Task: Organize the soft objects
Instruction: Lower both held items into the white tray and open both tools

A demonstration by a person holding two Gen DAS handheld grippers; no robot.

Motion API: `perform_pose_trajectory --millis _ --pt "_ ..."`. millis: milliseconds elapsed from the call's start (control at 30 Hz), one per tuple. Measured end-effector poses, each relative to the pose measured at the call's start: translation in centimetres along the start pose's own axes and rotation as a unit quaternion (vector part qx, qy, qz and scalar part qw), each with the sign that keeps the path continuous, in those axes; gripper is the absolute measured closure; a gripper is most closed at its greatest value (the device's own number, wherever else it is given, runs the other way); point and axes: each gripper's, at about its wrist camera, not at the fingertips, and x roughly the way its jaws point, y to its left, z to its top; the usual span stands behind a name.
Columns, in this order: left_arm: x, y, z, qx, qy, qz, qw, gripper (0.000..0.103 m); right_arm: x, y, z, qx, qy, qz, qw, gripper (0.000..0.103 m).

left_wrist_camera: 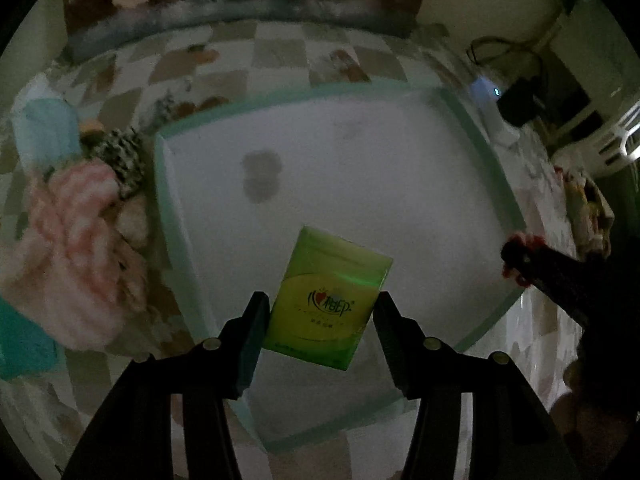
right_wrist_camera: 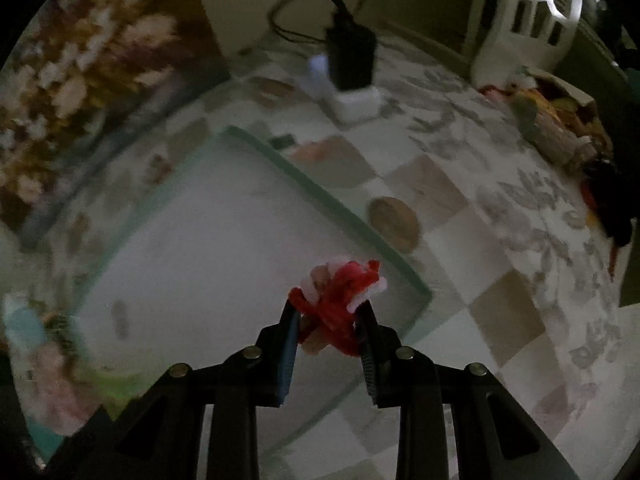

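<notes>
We see a bench w/ checkered, leaf-print cloth (right_wrist_camera: pixel 500 200); on it a big white mat (left_wrist_camera: pixel 360 160) w/ a green border, mostly bare, one dark stain near its middle. Left of the mat edge sits a fuzzy heap of soft things (left_wrist_camera: pixel 80 232): pink-white striped, houndstooth, teal. Our left gripper (left_wrist_camera: pixel 320 320) has its jaws about half spread, clamping a glossy green tissue pack (left_wrist_camera: pixel 328 296) w/ a red heart logo & characters we can't read, above the mat's near part. Our right gripper (right_wrist_camera: pixel 328 320), jaws nearly closed, pinches a red-white fuzzy pipe-cleaner bundle (right_wrist_camera: pixel 340 292) over the mat's corner.
</notes>
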Motion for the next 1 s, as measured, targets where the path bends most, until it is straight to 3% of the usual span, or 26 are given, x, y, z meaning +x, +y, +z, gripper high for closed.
perform_pose_trajectory --millis 200,400,467,533,633,700,833,900,967,1000 --pt "0.9 -0.7 -0.3 0.009 0.017 0.008 0.9998 0.047 1.7 -0.2 -0.1 -0.003 0.020 -0.007 1.000 0.073" --pt "0.1 -1.5 0.1 0.020 0.010 0.005 0.9997 0.047 0.4 0.5 0.2 -0.017 0.013 -0.018 1.000 0.069" --pt "-0.4 -1.7 0.2 0.022 0.007 -0.004 0.9997 0.047 -0.9 0.8 0.4 -0.018 -0.005 -0.019 1.000 0.052" --pt "-0.9 -1.7 0.2 0.022 0.003 -0.011 0.9997 0.047 -2.3 1.0 0.6 -0.021 -0.027 -0.022 0.999 0.041" --pt "-1.7 -1.9 0.2 0.023 -0.007 -0.012 0.9996 0.045 -3.9 1.2 0.7 -0.024 -0.050 -0.019 0.998 0.040" --pt "-2.4 -2.0 0.2 0.022 -0.018 -0.012 0.9995 0.033 -4.7 1.3 0.6 -0.026 -0.061 -0.021 0.998 0.035" --pt "-3.4 -1.5 0.3 0.016 -0.041 -0.007 0.9990 0.020 -5.6 1.4 0.5 -0.026 -0.075 -0.016 0.997 0.024" --pt "-3.5 -0.8 0.5 0.001 -0.052 0.002 0.9986 0.006 -5.9 1.4 0.5 -0.026 -0.079 -0.016 0.996 0.015" --pt "-3.6 0.3 0.8 -0.020 -0.059 0.016 0.9979 0.005 -6.0 1.4 0.5 -0.029 -0.086 -0.021 0.996 0.001" --pt "-3.6 0.9 0.9 -0.030 -0.061 0.020 0.9975 0.005 -6.1 1.4 0.5 -0.028 -0.089 -0.024 0.995 0.000"
